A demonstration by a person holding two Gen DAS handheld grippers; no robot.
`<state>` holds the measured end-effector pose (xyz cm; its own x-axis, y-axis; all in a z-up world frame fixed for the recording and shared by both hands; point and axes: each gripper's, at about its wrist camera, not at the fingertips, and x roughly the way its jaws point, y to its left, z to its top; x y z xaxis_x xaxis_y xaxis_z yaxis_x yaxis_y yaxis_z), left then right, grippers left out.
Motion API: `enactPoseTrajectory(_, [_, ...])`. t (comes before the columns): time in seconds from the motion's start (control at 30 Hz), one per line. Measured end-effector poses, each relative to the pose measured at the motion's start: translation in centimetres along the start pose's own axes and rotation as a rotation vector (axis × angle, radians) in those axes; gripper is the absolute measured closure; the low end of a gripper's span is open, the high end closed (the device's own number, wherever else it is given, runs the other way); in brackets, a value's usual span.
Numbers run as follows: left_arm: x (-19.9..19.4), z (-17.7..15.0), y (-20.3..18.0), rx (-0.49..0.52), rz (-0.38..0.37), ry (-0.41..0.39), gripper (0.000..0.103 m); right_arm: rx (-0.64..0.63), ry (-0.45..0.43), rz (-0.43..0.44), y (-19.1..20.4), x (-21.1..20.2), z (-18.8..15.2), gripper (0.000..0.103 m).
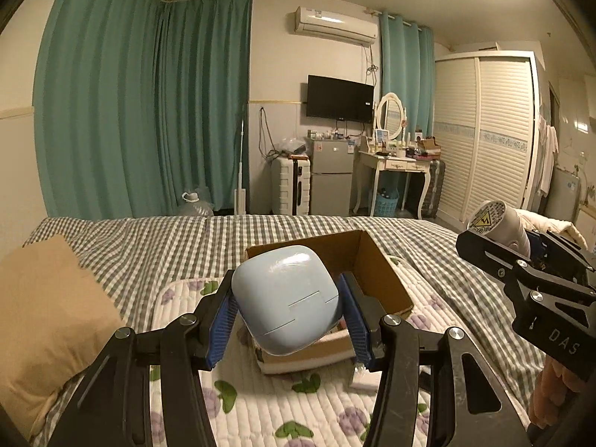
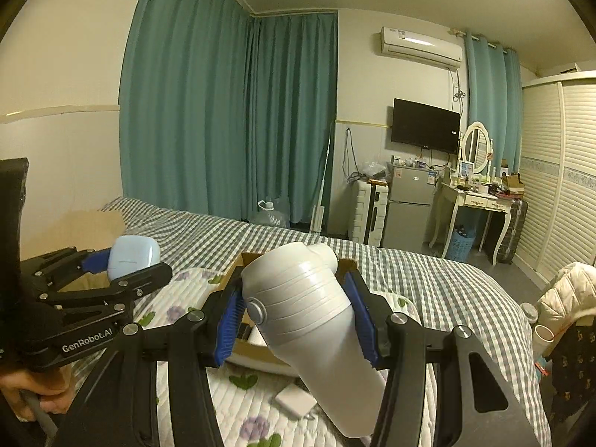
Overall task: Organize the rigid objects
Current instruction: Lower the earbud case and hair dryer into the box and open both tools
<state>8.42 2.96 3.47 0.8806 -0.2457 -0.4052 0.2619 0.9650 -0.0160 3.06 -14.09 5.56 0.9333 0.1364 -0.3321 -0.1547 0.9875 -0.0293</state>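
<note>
My left gripper [image 1: 288, 320] is shut on a light blue rounded case [image 1: 287, 298] and holds it above an open cardboard box [image 1: 376, 272] on the bed. The case also shows in the right wrist view [image 2: 134, 255], at the left. My right gripper [image 2: 294, 320] is shut on a white cylindrical appliance [image 2: 309, 316] and holds it tilted above the same box [image 2: 246, 346]. In the left wrist view that appliance [image 1: 497, 225] shows at the right edge, with a yellow warning label on its end.
The box sits on a white floral quilted mat [image 1: 283, 406] over a green checked bedspread [image 1: 149, 238]. A tan pillow [image 1: 48, 320] lies at the left. A small white flat object [image 2: 296, 400] lies on the mat. A padded jacket [image 2: 566, 290] is at the right.
</note>
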Motion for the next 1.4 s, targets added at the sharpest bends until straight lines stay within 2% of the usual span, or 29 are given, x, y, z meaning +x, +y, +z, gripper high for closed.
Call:
enactPoseTrajectory(0.27, [4.4, 0.8, 0.0, 0.012, 0.002, 0.015, 0.049, 0.02, 0.022, 0.011, -1.5, 4.9, 0.7, 0.051])
enactPoseTrajectory(0.47, [8.3, 1.3, 0.1, 0.017, -0.007, 0.037, 0.049, 0.027, 0.073, 0.013, -2.4, 9.3, 0.5, 0.051])
enactPoseTrajectory(0.9, [18.2, -0.3, 1.8, -0.003, -0.022, 0.174, 0.049, 0.054, 0.253, 0.053, -3.7, 18.9, -2.1, 0.051])
enactPoseTrajectory(1.03, [20.3, -0.9, 1.2, 0.033, -0.011, 0.232, 0.049, 0.038, 0.288, 0.046, -3.8, 21.0, -2.7, 0.051])
enactPoseTrajectory(1.23, [23.2, -2.0, 1.7, -0.008, -0.021, 0.341, 0.049, 0.029, 0.351, 0.056, -3.9, 23.4, -4.4, 0.052])
enactPoseTrajectory(1.3, [23.4, -1.9, 1.6, -0.005, -0.027, 0.35, 0.049, 0.044, 0.39, 0.064, -4.1, 24.2, -5.4, 0.053])
enactPoseTrajectory(1.4, [23.6, -1.8, 1.6, -0.001, -0.019, 0.359, 0.049, 0.02, 0.391, 0.043, -3.9, 24.5, -5.6, 0.053])
